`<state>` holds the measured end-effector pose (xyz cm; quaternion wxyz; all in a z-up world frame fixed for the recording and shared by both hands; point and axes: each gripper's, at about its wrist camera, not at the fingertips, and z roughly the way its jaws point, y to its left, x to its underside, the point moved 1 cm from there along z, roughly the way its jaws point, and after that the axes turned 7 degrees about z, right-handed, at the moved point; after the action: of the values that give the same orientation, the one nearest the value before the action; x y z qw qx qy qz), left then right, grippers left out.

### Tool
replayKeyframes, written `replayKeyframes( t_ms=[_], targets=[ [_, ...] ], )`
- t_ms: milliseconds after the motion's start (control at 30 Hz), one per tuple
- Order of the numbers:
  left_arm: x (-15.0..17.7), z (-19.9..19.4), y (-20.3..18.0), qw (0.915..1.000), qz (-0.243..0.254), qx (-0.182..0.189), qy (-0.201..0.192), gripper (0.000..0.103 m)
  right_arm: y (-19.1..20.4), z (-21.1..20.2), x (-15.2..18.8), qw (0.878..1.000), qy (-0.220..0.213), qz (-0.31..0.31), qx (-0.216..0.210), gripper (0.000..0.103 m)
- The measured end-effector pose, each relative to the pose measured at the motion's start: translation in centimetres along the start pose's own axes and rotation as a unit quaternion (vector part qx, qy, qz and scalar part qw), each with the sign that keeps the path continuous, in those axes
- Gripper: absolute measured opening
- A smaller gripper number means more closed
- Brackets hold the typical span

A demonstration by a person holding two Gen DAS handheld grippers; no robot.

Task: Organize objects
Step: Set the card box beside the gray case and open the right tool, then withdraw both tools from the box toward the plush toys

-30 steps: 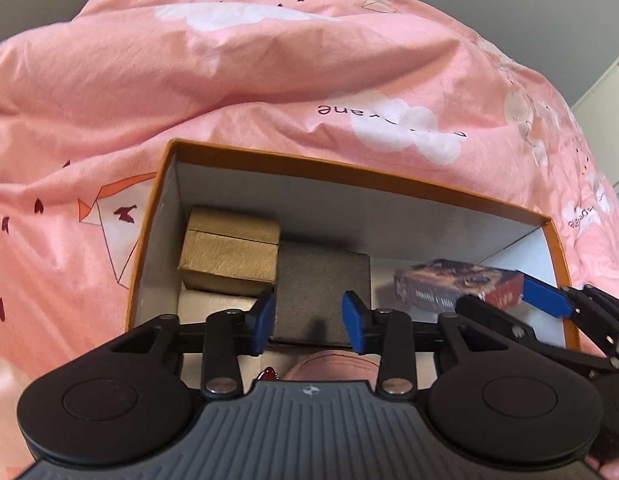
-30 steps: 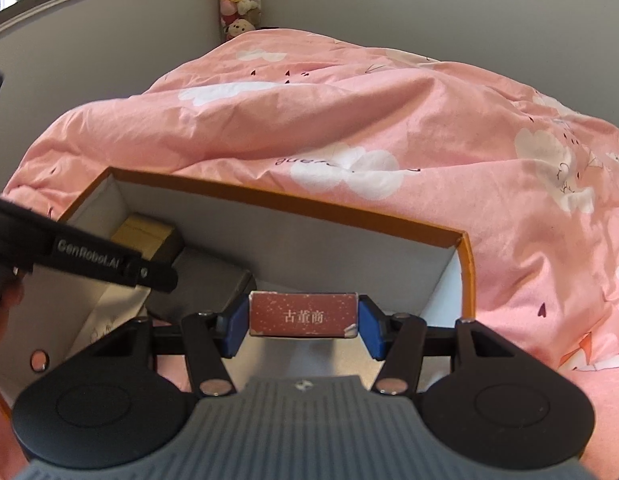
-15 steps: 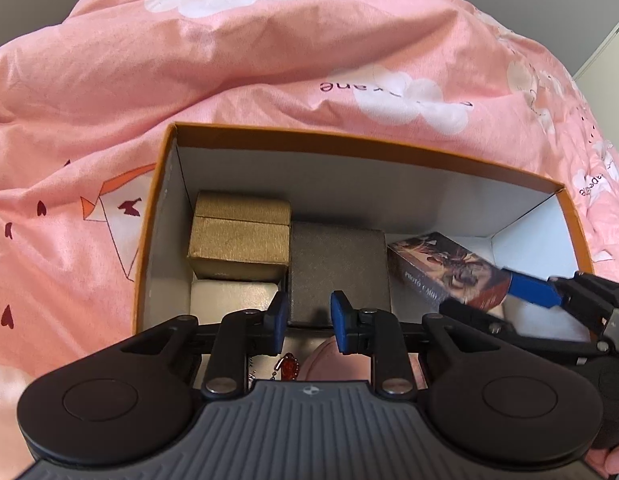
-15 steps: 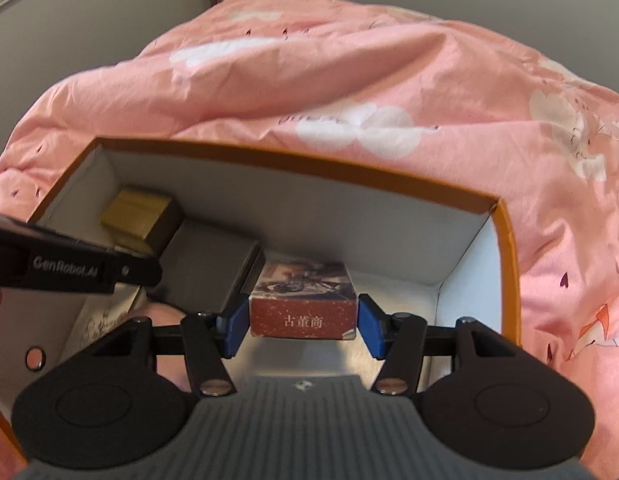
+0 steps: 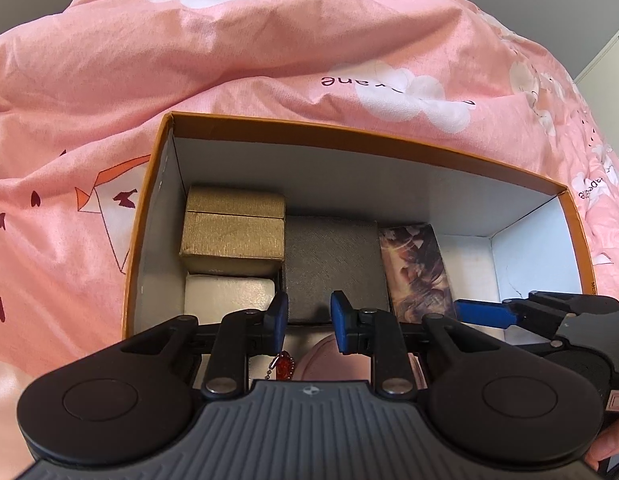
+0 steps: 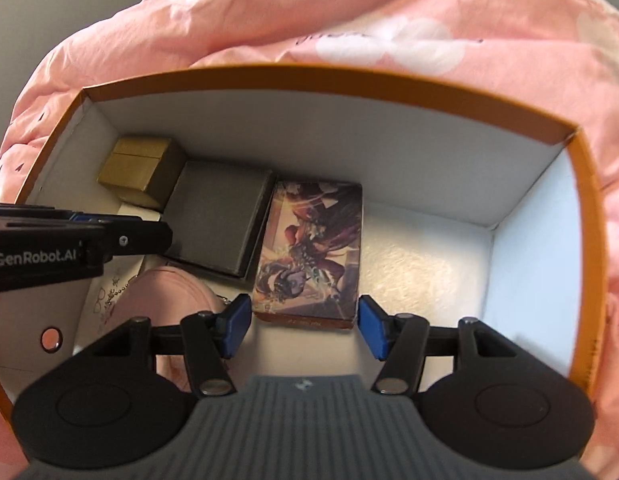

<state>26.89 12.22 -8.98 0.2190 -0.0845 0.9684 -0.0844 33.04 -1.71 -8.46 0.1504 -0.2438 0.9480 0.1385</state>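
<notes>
An open orange box (image 5: 349, 130) with white inside (image 6: 329, 76) sits on a pink duvet. In it lie a gold box (image 5: 233, 236) (image 6: 137, 168), a dark grey box (image 5: 333, 268) (image 6: 217, 216), a white box (image 5: 229, 292) and an illustrated card box (image 5: 417, 272) (image 6: 313, 248) flat on the floor beside the grey box. My right gripper (image 6: 303, 326) is open just behind the card box, its pads clear of it. My left gripper (image 5: 307, 322) is nearly closed and empty, above the grey box.
A pink pouch (image 6: 161, 292) with a ball chain and a red charm (image 5: 283, 368) lies at the box's near side. The box's right part has bare white floor (image 6: 421, 264). The pink duvet (image 5: 269, 48) surrounds the box.
My right gripper lowered the card box into the orange box, laid it flat beside the grey box and opened. My left gripper narrowed, then stayed over the grey box.
</notes>
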Motion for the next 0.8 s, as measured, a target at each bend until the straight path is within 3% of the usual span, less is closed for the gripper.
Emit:
replayKeyframes(
  t_ms=[200, 300, 500, 800],
  targets=[
    [-0.1, 0.1, 0.0, 1.0, 0.001, 0.002, -0.001, 0.027, -0.4, -0.6, 0.1, 1.0, -0.013, -0.001, -0.014, 0.063],
    [-0.1, 0.1, 0.1, 1.0, -0.002, 0.004, -0.003, 0.027, -1.0, -0.9, 0.0, 1.0, -0.012, 0.005, -0.015, 0.044],
    [-0.1, 0.4, 0.0, 1.0, 0.0, 0.003, -0.002, 0.023, -2.1, -0.5, -0.1, 0.999, -0.012, 0.04, -0.034, 0.026],
    [-0.1, 0.7, 0.0, 1.0, -0.003, 0.003, -0.005, 0.02, -1.5, -0.3, -0.3, 0.999, -0.015, 0.023, -0.029, 0.025]
  ],
)
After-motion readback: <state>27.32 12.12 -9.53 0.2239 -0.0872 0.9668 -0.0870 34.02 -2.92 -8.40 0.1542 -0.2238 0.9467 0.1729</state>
